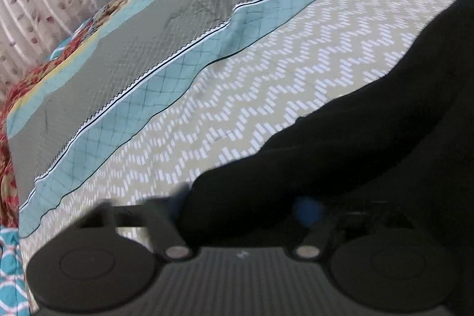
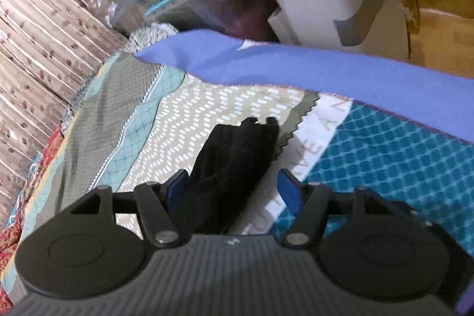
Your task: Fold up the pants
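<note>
**Right wrist view: black pants between my open pads, fold not yet set**

Right wrist view shows the pants (image 2: 234, 168) as a long dark bundle lying on the bed (image 2: 207, 108), on its zigzag-patterned cover, running away from me between the blue pads. My right gripper (image 2: 234, 191) is released: one pad sits just beside the cloth, the other stands apart over the white strip. On the left wrist view, the left gripper (image 1: 246, 206) is blurred and half buried in black fabric (image 1: 340, 138), so I cannot tell whether it is clenched on the cloth or merely resting against it.

I judge I am mid-fold, lining up a new grasp. To do it well, I should close on a clean edge rather than the bunched middle, pinch all layers together, and keep both ends level so the fold lands square and clear of the blue cloth (image 2: 296, 70) hanging nearby.
</note>
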Demonstrator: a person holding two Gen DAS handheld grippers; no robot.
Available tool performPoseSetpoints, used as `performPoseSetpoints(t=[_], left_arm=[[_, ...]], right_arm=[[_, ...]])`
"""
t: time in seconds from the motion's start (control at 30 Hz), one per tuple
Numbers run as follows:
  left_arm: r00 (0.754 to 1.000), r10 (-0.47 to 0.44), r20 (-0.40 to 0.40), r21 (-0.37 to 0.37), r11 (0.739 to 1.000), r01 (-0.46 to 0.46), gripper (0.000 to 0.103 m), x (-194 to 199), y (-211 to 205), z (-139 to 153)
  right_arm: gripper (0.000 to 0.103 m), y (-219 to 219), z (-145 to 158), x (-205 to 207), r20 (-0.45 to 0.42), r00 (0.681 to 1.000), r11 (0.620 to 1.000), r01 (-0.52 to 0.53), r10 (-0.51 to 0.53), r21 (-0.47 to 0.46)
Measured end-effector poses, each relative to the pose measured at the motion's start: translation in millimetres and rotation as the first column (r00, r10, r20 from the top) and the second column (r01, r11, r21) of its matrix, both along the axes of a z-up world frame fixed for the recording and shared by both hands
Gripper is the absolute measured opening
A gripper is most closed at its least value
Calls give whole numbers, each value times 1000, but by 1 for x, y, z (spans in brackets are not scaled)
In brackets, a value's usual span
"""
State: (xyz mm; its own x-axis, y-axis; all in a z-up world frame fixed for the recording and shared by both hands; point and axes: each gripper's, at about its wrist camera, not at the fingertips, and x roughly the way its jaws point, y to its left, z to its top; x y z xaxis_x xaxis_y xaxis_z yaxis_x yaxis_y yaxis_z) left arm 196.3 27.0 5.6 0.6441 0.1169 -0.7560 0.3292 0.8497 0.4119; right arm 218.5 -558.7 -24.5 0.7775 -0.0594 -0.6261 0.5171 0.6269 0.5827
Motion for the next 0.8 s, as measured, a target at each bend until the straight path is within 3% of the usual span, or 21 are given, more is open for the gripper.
performPoseSetpoints(t=[0.03, 0.07, 0.1, 0.13, 0.27, 0.4, 0.53, 0.67, 0.8], left_arm=[[1000, 5, -6, -18, 1000, -5, 17, -1, 0, 1], [1000, 6, 1, -31, 1000, -6, 15, -4, -2, 6], [999, 8, 32, -30, 1000, -7, 13, -10, -3, 12], [998, 8, 67, -27, 1000, -6, 12, -17, -4, 20], [977, 81, 199, -136, 989, -54, 12, -60, 7, 69], [933, 178, 313, -269, 959, -93, 12, -120, 22, 110], [912, 205, 355, -364, 929, -66, 12, -188, 25, 126], [941, 148, 306, -342, 939, -36, 12, -247, 12, 105], [978, 149, 146, -336, 937, -93, 17, -285, -3, 58]], right_arm=[[68, 1, -3, 8, -18, 1000, 1000, -9, 9, 0], [56, 3, -4, 15, -34, 999, 1000, -17, 17, -5], [38, 7, -6, 20, -44, 999, 1000, -20, 20, -14], [7, 10, -5, 24, -43, 999, 999, -26, 25, -23], [6, 13, 19, 12, 74, 997, 1000, -1, 2, -13], [6, 7, 55, -28, 209, 978, 1000, -14, 11, 14], [6, -6, 80, -87, 304, 953, 1000, -12, 6, 18], [6, -18, 65, -145, 266, 964, 1000, 5, -13, 29], [8, -32, 6, -191, 113, 988, 989, 89, -103, 120]])
